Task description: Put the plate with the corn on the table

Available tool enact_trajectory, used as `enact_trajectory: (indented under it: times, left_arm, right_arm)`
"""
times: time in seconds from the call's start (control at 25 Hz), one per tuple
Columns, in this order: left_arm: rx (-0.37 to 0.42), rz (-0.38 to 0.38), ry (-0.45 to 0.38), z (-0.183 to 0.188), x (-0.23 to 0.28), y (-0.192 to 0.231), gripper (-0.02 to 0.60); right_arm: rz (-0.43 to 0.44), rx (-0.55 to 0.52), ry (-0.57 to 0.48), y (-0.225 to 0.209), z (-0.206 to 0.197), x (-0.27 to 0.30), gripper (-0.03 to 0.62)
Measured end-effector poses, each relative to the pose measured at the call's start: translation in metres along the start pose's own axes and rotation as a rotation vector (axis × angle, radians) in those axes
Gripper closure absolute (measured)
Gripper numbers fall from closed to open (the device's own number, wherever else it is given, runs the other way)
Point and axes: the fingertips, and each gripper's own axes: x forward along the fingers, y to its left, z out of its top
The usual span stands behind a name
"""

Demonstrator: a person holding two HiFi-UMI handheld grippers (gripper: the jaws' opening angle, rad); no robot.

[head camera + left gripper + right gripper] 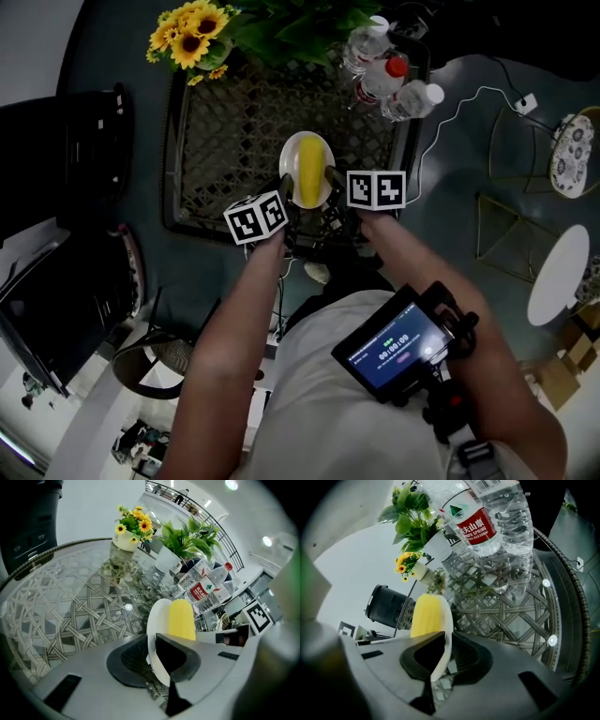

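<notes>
At the upper left of the head view we record a bunch of sunflowers [190, 33] standing at the far corner of the woven, glass-topped table [225, 141]. Toward the centre, the left gripper [157, 660] has its jaws pressed together on the left rim of the white plate [289, 159]. Its own view shows the rim pinched between the pads.

The plate sits over the near middle of the table. We cannot tell whether it touches the glass. The yellow corn [310, 171] lies lengthwise on the plate.

Just right of it, the right gripper [440, 660] is clamped on the opposite rim, with its jaws likewise closed on the plate's edge. At the table's upper right corner stand three clear water bottles [386, 70], close together. Lower right, a small lit screen [398, 349] sits against the person's chest.
</notes>
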Motion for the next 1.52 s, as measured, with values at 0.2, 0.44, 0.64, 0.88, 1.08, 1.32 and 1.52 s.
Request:
enact_trajectory:
  times: [0.2,0.44,0.64,0.88,1.08,1.32,1.52]
  left_arm:
    - [0.004,0.013,-0.006,0.001,0.000,0.001,0.531]
    - [-0.005,0.027,-0.024,0.006,0.001,0.004,0.531]
    - [0.017,0.028,-0.022,0.010,0.004,0.003,0.531]
    - [0.013,0.040,-0.020,0.010,0.004,0.003,0.531]
    - [0.028,0.038,-0.047,0.012,0.002,0.002,0.531]
    - [0.049,0.053,-0.083,0.022,-0.005,0.004,0.529]
    - [0.065,0.054,-0.097,0.023,-0.016,0.001,0.530]
  right_arm:
    - [-0.015,-0.037,-0.008,0.002,0.003,0.000,0.542]
    - [-0.031,-0.074,-0.015,0.004,0.011,0.006,0.542]
    - [-0.043,-0.123,-0.028,0.005,0.016,0.008,0.542]
    - [-0.044,-0.135,-0.039,0.005,0.016,0.008,0.542]
    - [-0.044,-0.158,-0.066,0.008,0.016,0.008,0.542]
    - [-0.070,-0.189,-0.091,0.006,0.020,0.005,0.539]
    - [-0.093,-0.186,-0.120,0.002,0.026,-0.005,0.539]
